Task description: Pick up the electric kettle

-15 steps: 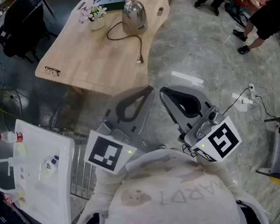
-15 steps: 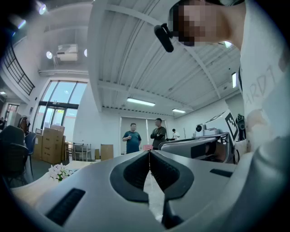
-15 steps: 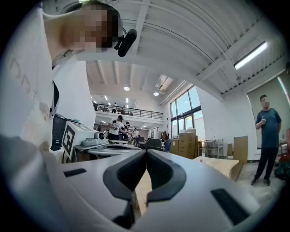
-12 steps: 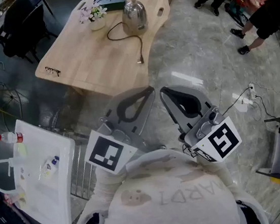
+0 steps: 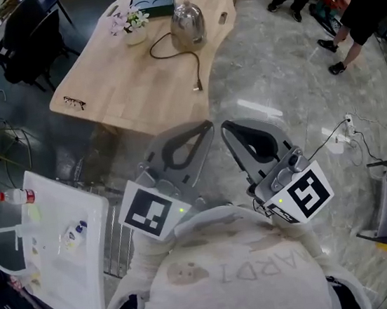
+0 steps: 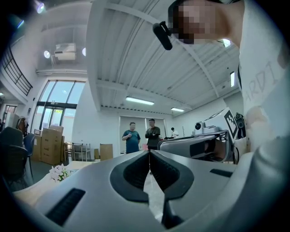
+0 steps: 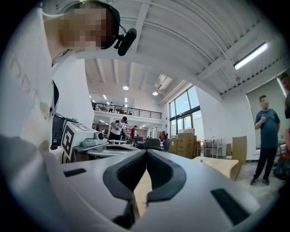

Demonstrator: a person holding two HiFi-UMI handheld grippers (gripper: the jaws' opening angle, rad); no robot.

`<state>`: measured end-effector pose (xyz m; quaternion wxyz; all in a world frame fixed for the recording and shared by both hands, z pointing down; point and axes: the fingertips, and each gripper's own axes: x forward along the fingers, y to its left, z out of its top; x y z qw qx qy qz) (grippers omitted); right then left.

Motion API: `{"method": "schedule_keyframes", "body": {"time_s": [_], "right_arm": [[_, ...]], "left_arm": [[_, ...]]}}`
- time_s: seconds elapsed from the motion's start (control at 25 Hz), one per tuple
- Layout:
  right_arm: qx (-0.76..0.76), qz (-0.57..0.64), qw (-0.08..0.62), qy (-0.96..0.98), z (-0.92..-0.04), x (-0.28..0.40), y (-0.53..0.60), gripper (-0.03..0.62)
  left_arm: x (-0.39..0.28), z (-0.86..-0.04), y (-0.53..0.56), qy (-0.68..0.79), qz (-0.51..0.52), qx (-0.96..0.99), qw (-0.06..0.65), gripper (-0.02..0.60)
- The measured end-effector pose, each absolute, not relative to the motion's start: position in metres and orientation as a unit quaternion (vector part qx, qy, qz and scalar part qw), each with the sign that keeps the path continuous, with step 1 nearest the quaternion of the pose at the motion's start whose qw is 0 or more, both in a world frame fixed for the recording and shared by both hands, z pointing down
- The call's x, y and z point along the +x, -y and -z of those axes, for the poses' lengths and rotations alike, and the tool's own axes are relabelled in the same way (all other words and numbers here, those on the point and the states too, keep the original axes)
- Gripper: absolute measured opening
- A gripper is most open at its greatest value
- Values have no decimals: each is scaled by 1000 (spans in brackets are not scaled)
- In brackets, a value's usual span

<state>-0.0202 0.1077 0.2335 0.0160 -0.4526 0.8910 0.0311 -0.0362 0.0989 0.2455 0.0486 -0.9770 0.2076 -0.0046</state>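
Close against the chest, low in the head view: left hand-held gripper (image 5: 204, 127) and right hand-held gripper (image 5: 224, 126), grey plastic, side by side, tips nearly touching each other. Both point level and forward.

Left gripper view: left hand-held gripper (image 6: 148, 152) has its dark pads pressed together at the tip, nothing between them. Right gripper view: right hand-held gripper (image 7: 146, 151) likewise closed tight and empty.

Ahead of the tips: a stretch of grey marbled stone floor (image 5: 260, 71), then the near edge of the pale wooden curved tabletop (image 5: 121, 89).

Further on the tabletop: the thin black power cord (image 5: 193, 57) trails from the kettle back toward the near edge, plug end loose.

Far end: rounded silver-metal electric kettle (image 5: 187, 22), upright, just beside a small white pot of pale flowers (image 5: 132, 24).

Reading: the electric kettle lies almost dead ahead of the paired tips, a shade to the left, well apart from both. Neither hand is clearly nearer; the left lines up slightly better. Jaws must open before any grasp.
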Motion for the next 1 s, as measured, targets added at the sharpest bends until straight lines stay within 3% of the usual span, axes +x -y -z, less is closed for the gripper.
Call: {"method": "schedule_keyframes", "body": {"time_s": [0.76,0.88,1.0], "right_arm": [[-506,12,17,-862,-262,-8,-52,25],[-504,17,15,-863,-269,0,-33,104],[-501,22,11,-865,-275,9,-12,117]], "left_arm": [[-55,-263,-70,-179,9,-983,31,14],[-51,-265,-58,-179,6,-983,38,14],[-45,-267,-44,-185,10,-982,38,14]]}}
